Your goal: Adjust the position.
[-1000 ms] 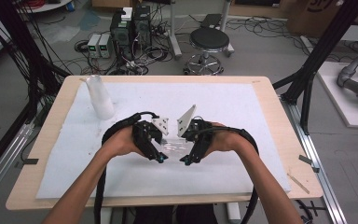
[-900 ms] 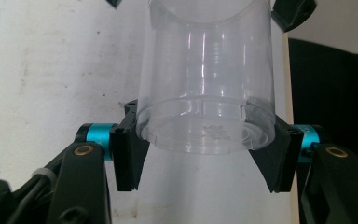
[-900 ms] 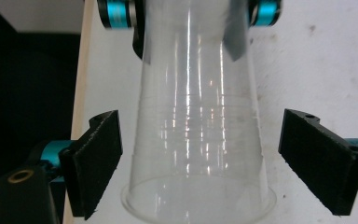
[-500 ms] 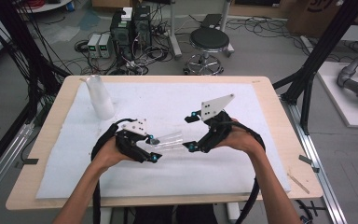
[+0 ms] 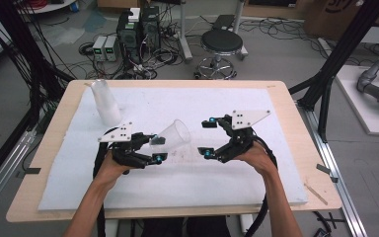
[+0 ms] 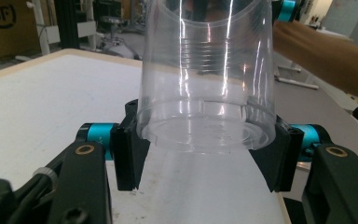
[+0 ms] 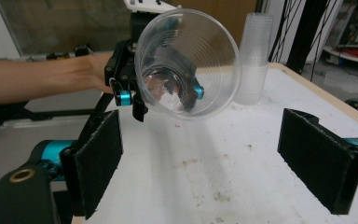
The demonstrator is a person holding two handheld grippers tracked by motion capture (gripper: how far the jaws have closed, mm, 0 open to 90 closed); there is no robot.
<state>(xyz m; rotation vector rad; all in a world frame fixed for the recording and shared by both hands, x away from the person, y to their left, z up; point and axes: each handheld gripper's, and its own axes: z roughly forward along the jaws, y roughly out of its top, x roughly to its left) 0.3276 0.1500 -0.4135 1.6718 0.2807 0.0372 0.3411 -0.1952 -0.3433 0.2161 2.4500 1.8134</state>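
The left tongs (image 5: 154, 149) pinch a clear cup (image 5: 173, 138) by its base; the right tongs (image 5: 206, 137), at three o'clock, gape empty. Setting it down well means tipping it upright above the surface (image 5: 187, 185), clear of the stack (image 5: 106, 102) at eleven.

Even, bright room light falls from overhead on the white table (image 5: 276, 113), and the hands throw only faint, soft shadows toward its near edge. In the left gripper view, thin vertical streaks of glare run down the clear cup (image 6: 207, 74), whose rim is cut off at the top, while the room behind is softly out of focus. The high view is slightly grainy, and its lines bow a little at the edges.
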